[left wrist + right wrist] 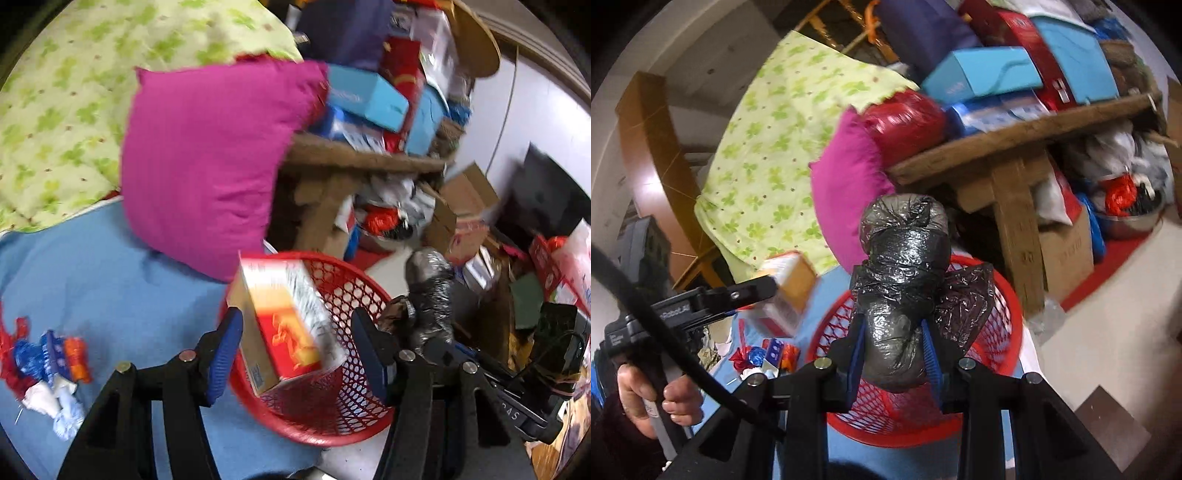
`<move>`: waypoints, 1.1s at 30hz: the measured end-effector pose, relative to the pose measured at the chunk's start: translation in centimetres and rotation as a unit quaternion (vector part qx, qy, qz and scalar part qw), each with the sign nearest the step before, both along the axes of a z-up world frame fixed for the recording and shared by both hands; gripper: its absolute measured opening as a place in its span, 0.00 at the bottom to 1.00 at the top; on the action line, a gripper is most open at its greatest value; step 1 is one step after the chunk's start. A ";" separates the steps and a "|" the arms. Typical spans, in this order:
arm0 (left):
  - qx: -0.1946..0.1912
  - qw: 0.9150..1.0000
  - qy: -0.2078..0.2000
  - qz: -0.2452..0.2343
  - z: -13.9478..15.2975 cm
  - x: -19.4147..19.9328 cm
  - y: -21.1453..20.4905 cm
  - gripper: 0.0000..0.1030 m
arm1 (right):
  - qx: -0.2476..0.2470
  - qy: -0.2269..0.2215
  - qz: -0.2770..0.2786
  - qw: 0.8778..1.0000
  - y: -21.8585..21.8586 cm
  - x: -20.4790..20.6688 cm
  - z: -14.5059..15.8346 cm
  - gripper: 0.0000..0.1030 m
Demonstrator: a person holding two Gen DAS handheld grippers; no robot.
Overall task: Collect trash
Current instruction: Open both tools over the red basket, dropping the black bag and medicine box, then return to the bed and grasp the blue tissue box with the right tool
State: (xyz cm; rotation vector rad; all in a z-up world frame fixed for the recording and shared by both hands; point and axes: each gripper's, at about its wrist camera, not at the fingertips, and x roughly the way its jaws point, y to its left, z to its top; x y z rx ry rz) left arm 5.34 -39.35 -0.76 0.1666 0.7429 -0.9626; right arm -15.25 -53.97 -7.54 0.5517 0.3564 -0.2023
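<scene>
Left gripper spread wide — carton loose between, right gripper clamping black bag bundle, red basket below

The scene is viewed from two wrist-mounted fisheye cameras, each angled steeply down and held close over a red mesh basket. The basket is framed at 6 o'clock in both views; a pink cushion and cluttered wooden bench are shared.
</scene>
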 end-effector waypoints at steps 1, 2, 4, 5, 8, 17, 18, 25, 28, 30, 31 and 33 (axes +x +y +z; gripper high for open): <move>0.006 1.000 -0.001 -0.004 -0.2 -0.2 -0.3 0.64 | 0.010 0.007 0.000 1.000 -0.3 0.4 -0.3 0.32; 0.010 1.000 0.001 -0.009 -0.6 0.0 -0.6 0.68 | 0.022 0.013 0.002 1.000 -0.6 0.8 -0.6 0.37; 0.011 1.000 0.004 -0.010 -1.3 0.2 -0.2 0.68 | 0.045 0.018 0.003 0.999 -1.1 1.1 -1.2 0.58; 0.013 1.000 0.001 -0.006 -1.5 0.5 0.2 0.68 | 0.051 0.012 0.001 0.999 -1.3 1.1 -1.2 0.66; 0.003 1.000 -0.003 0.013 -1.4 1.1 2.4 0.68 | 0.046 -0.013 0.000 0.999 -1.0 0.8 -0.6 0.66; -0.018 0.984 -0.010 0.180 -2.8 5.8 19.1 0.71 | -0.024 -0.088 0.055 0.994 5.5 2.6 5.1 0.66; -0.015 0.976 -0.009 0.216 -3.4 6.8 22.0 0.71 | -0.036 -0.092 0.071 0.993 6.9 3.5 5.8 0.66; 0.013 0.915 0.007 0.402 -7.3 11.5 36.3 0.71 | -0.068 -0.028 0.181 0.981 16.2 12.9 5.8 0.66; 0.016 0.904 0.019 0.427 -9.1 12.5 38.8 0.71 | -0.043 0.022 0.229 0.972 19.8 18.6 3.1 0.66; 0.016 0.901 0.028 0.433 -10.1 12.9 39.5 0.71 | -0.015 0.051 0.247 0.967 20.9 21.6 1.1 0.66; 0.014 0.900 0.033 0.433 -10.6 13.1 39.7 0.71 | 0.000 0.068 0.255 0.965 21.5 23.3 -0.1 0.66; 0.013 0.904 0.038 0.426 -11.5 13.6 39.4 0.71 | 0.020 0.097 0.261 0.960 22.3 26.7 -2.5 0.66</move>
